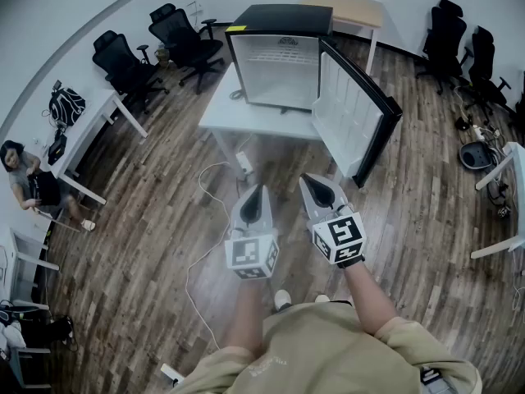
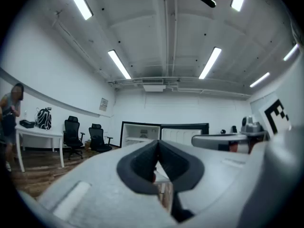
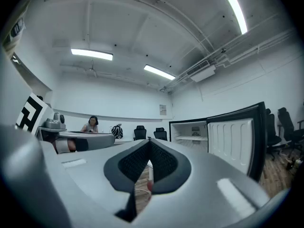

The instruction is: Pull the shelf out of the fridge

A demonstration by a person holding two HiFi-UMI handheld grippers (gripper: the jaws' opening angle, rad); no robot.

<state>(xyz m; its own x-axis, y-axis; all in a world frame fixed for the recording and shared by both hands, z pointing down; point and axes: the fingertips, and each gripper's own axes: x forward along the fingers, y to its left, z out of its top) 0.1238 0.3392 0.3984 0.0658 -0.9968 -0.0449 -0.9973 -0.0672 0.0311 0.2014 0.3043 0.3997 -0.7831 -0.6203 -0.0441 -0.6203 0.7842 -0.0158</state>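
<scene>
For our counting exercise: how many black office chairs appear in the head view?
4: two black office chairs upper left, two upper right; more may hide at the frame's right edge.

Fridge: I have the fridge [image 1: 279, 21] ahead of me on the table [image 1: 223, 115], its door [image 1: 354, 115] swung out to its right.
Shelf: the shelf [image 1: 281, 57] sits inside the fridge, high up.
Grippers: left gripper [image 1: 256, 194] and right gripper [image 1: 317, 185] are side by side before me, well short of the table.
Chairs: the chairs [image 1: 182, 38] stand left of the fridge.
</scene>
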